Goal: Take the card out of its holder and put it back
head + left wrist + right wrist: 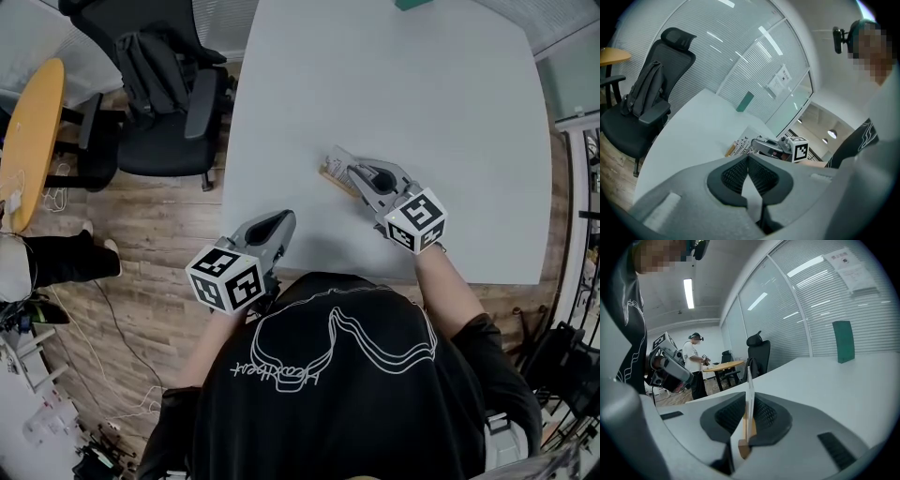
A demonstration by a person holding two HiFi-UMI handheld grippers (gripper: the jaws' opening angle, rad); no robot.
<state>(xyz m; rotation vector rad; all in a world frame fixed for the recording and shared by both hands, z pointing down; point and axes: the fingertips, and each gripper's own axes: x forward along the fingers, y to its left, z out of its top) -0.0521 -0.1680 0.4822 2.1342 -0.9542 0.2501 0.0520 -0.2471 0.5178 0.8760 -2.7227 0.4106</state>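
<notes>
Upright card [749, 380] in wooden holder [744, 448], right tool [749, 405] clenched on card, left tool [748, 161] closed, empty

The holder [744, 447] looks wooden, the card [749, 390] thin paper, the table [422, 141] smooth and matt.

A black chair [159, 103] stands at ten o'clock of the white table [450, 141], a yellow table [28, 131] at nine; wood floor [141, 272], blinded glass walls [787, 301].
</notes>
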